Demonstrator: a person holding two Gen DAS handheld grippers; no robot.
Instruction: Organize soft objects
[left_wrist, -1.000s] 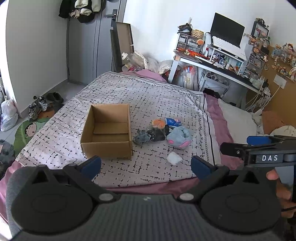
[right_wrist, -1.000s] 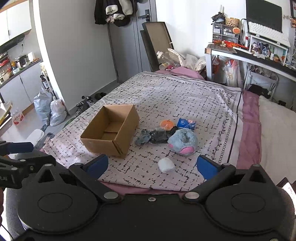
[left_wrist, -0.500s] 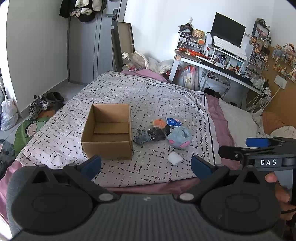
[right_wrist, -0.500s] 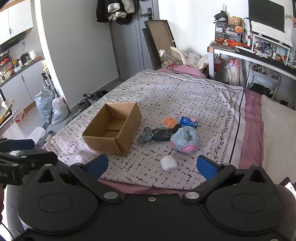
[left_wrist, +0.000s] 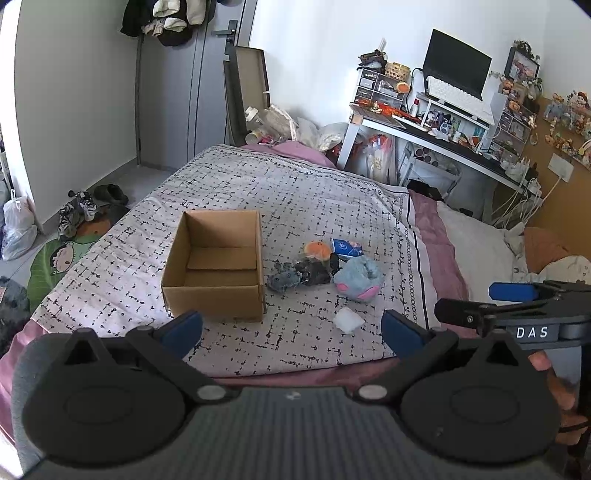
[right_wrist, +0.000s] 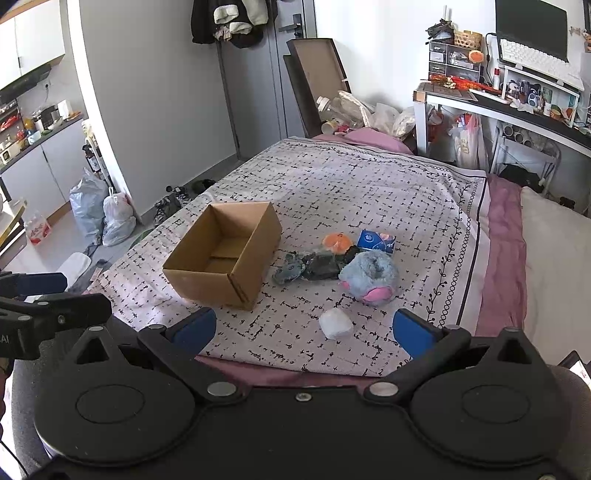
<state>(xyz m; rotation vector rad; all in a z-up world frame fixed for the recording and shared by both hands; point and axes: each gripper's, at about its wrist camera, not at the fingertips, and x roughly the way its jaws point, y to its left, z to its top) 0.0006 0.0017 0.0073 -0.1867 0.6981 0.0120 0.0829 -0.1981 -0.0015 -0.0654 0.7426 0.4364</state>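
An open, empty cardboard box (left_wrist: 216, 264) (right_wrist: 225, 254) stands on the patterned bed cover. To its right lie a blue and pink plush (left_wrist: 358, 278) (right_wrist: 371, 275), an orange plush (left_wrist: 317, 250) (right_wrist: 337, 242), dark grey soft items (left_wrist: 299, 275) (right_wrist: 308, 267), a blue packet (left_wrist: 346, 246) (right_wrist: 376, 240) and a small white soft lump (left_wrist: 348, 319) (right_wrist: 335, 323). My left gripper (left_wrist: 291, 330) hangs open over the bed's near edge, short of all of them. My right gripper (right_wrist: 304, 330) is open too, with the white lump seen between its fingers, farther off.
The bed cover (left_wrist: 295, 192) is bare behind the box. A pillow (right_wrist: 557, 266) lies at the right. A cluttered desk (left_wrist: 436, 129) stands at the back right, with shoes and bags (right_wrist: 103, 214) on the floor at the left. A hand (left_wrist: 561, 398) holds the other gripper at the right.
Both grippers have edged slightly forward toward the bed; the box and soft items have not moved. Both stay open.
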